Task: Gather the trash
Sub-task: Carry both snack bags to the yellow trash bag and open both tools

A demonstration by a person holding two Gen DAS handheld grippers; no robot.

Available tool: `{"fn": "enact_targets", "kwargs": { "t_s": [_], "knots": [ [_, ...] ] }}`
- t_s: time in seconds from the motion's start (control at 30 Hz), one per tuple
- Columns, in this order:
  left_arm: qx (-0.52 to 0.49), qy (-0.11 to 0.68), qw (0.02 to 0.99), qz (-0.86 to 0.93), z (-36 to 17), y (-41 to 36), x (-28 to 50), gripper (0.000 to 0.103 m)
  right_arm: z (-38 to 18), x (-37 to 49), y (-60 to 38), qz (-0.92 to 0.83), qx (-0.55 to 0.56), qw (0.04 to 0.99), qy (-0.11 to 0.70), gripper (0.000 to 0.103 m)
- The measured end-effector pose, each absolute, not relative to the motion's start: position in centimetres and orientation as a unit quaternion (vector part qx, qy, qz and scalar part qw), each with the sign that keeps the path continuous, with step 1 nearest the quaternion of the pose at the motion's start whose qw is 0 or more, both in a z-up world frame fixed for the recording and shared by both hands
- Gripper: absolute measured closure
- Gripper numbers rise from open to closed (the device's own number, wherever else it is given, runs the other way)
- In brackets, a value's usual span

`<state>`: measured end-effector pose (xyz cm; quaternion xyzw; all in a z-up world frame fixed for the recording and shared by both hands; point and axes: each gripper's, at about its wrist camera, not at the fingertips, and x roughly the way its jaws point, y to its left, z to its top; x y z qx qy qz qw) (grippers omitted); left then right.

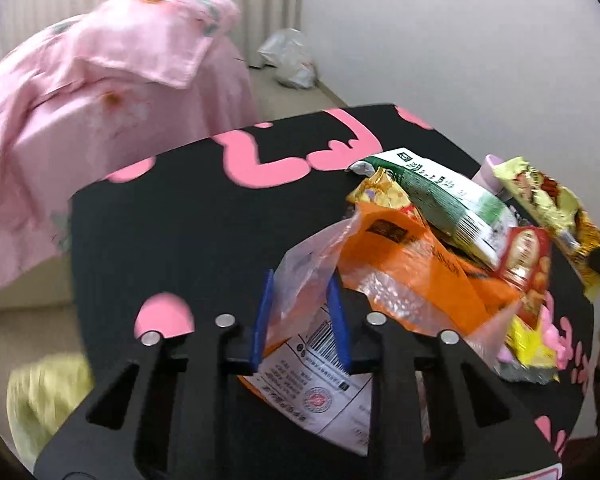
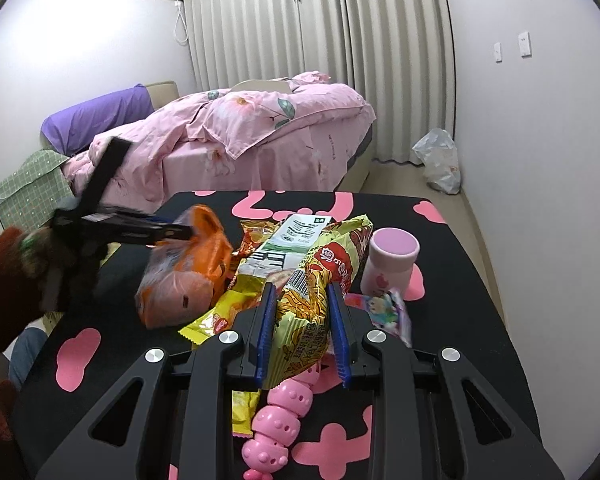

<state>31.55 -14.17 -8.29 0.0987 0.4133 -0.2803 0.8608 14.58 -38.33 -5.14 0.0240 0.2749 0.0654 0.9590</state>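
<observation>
A heap of snack wrappers lies on the black table with pink shapes [image 2: 468, 320]. My left gripper [image 1: 300, 280] is shut on a corner of an orange and clear plastic bag [image 1: 412, 264], which hangs crumpled from it in the right wrist view [image 2: 188, 276]. My right gripper [image 2: 302, 288] is shut on a yellow noodle-snack packet [image 2: 300, 320]. That packet [image 1: 548, 200] shows at the right of the left wrist view. A green and white packet [image 2: 296, 236] and a red packet [image 1: 528, 260] lie in the heap between the two.
A pink cup [image 2: 392, 260] stands right of the heap. A pink jointed toy [image 2: 280, 412] lies under my right gripper. A pink-covered bed [image 2: 260, 136] stands behind the table. A white plastic bag [image 2: 440, 160] sits on the floor by the wall. A dark red sleeve [image 2: 0, 276] is at the left.
</observation>
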Motion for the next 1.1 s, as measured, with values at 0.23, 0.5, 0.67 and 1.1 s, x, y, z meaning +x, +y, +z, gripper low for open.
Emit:
{"fn": "enact_targets", "kwargs": {
  "t_s": [0.23,0.5,0.67,1.1],
  "knots": [
    [0.019,0.411,0.885,-0.215,-6.1,-8.7,26.0,0.081,-3.8,14.1,-37.2,0.073,0.022,0.963,0.258,0.077],
    [0.001,0.406,0.897,-0.175,-4.9,-5.4,22.1,0.081,-1.7,13.2,-34.4,0.097,0.007,0.964,0.249,0.077],
    [-0.008,0.388,0.907,-0.164,-3.9,-3.4,19.7,0.081,-1.2,12.7,-32.3,0.12,0.008,0.96,0.253,0.077],
    [-0.03,0.339,0.938,-0.066,-1.2,4.1,17.8,0.081,0.8,11.6,-27.4,0.166,-0.029,0.955,0.244,0.077]
  ]
}}
